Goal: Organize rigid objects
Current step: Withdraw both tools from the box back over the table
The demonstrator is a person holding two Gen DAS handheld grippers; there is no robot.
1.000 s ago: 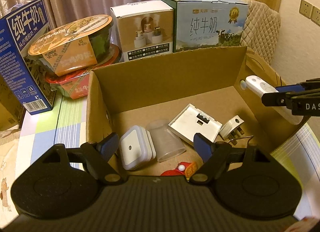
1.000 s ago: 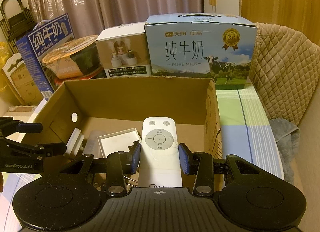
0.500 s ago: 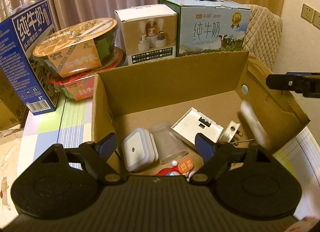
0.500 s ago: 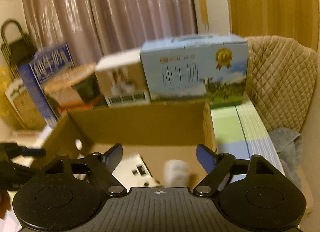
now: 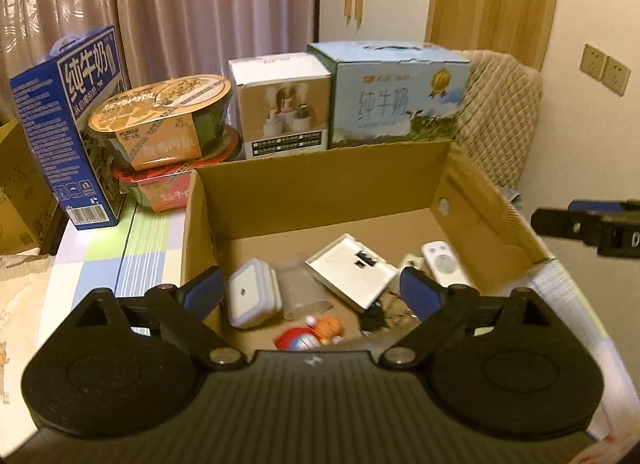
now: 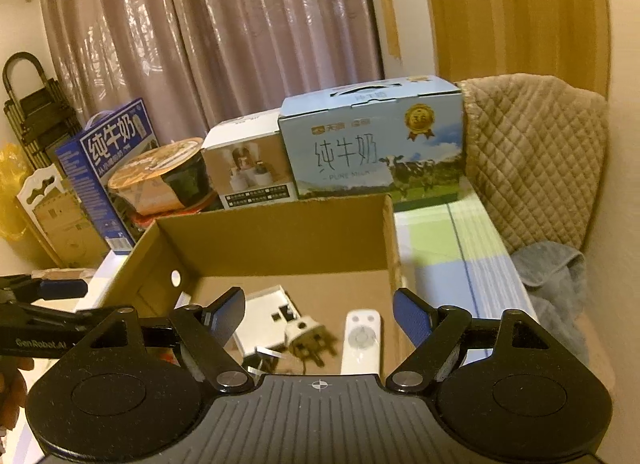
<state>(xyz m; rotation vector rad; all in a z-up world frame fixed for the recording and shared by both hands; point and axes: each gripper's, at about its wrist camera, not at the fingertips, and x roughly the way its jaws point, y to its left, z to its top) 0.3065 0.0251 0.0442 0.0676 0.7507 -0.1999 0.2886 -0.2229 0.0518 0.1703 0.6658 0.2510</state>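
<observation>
We're hovering both grippers over the cardboard box, w/ nothing gripped on either side.

Going left to right in the left wrist view: left gripper is sitting w/ jaws wide apart, empty, at 6 o'clock of the box. Inside, at approx 8 o'clock of the floor, the white square night light is lying next to the clear plastic cup, which is tipped on its side. At 6 o'clock, a small red-and-orange toy. Center: white flat panel. Past it, the white plug w/ prongs, then the white remote lying flat at 4 o'clock, close to the right wall.

Right gripper is also spread open, empty, directly above the remote.

Judging the step: remote looks deposited, so we're btwn items — release done, next pick not yet begun. No loose rigid objs are showing outside the box in either view, so we can't tell what's next; maybe task is nearly done.

Room/edges: box walls are standing tall at 9 and 3 o'clock, so exits need to go straight up. Milk cartons and noodle bowls are crowding 12 o'clock; striped tablecloth at 3 o'clock looks open.
</observation>
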